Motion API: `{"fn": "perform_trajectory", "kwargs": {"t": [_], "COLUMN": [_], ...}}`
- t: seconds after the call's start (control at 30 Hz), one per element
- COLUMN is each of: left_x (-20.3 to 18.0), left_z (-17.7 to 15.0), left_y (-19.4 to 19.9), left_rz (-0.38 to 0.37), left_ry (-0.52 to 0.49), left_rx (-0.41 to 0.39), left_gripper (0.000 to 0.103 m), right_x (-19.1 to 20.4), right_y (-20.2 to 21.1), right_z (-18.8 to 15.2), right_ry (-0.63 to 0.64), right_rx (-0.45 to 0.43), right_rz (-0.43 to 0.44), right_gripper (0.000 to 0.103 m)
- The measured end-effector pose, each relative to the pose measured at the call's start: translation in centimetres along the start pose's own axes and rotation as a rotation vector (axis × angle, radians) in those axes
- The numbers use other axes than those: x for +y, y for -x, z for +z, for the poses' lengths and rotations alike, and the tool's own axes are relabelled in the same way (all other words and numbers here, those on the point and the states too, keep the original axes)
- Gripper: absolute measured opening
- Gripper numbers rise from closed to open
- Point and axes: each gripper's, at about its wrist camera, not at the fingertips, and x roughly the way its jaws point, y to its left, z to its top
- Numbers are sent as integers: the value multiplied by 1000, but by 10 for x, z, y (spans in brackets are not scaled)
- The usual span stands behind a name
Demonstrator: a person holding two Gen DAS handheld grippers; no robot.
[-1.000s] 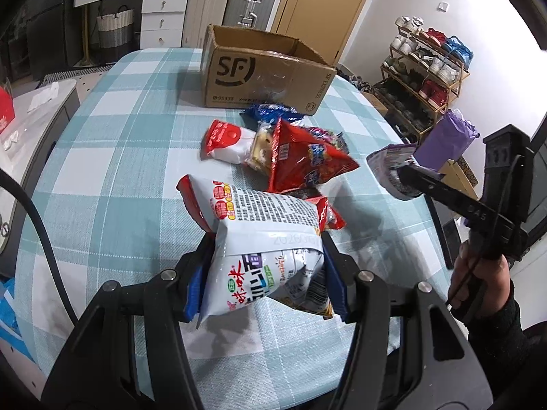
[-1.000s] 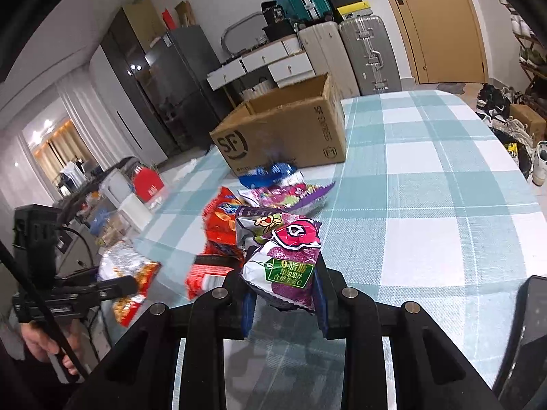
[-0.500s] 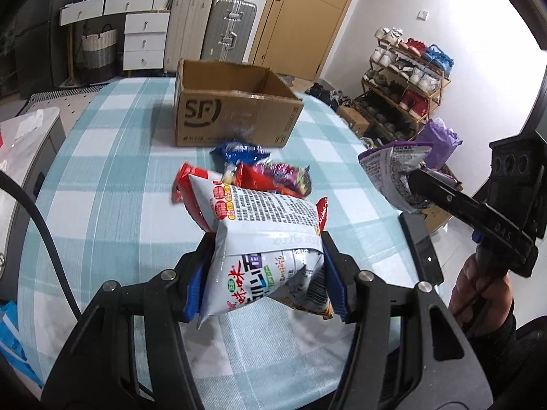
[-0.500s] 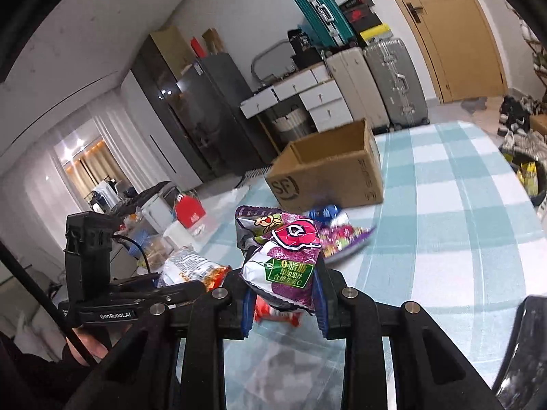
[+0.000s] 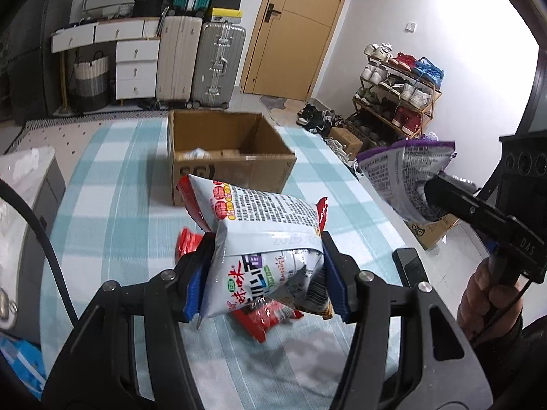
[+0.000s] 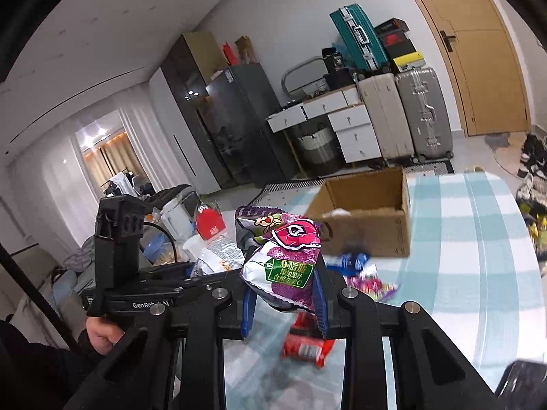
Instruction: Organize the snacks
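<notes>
Grippers (image 5: 266, 273) (image 6: 283, 294) each clamped on snack bag (image 5: 263, 229) (image 6: 283, 256)

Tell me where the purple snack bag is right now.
The purple bag is clamped in the right gripper, held above the table, short of the cardboard box.

We saw a white and red snack bag (image 5: 263, 239) clamped crosswise in the left claw (image 5: 266, 273), off the worktop (image 5: 102, 205). A purple snack bag (image 6: 283, 259) sat pinched in the right claw (image 6: 283, 304), also raised. More packets (image 6: 359, 273) lay on the checked worktop before an open cardboard box (image 5: 232, 157), which stood upright.
</notes>
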Motion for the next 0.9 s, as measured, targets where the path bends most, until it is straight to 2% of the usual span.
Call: {"fn": "perform_trajectory", "kwargs": {"t": [0.3, 0.57, 0.9], "left_x": [8, 27, 44], "left_z": [54, 105, 176], "left_y": [1, -4, -44], "left_rz": [5, 42, 69], "left_ry": [-19, -1, 19], "left_rx": [-28, -44, -19], "left_gripper": [55, 55, 55], "right_x": [5, 5, -10], "right_y": [-14, -39, -83], "right_z": [54, 98, 149], "right_ry": [23, 60, 71], "right_rx": [-9, -13, -17], "right_rz": [32, 18, -9], "right_gripper": [28, 28, 28]}}
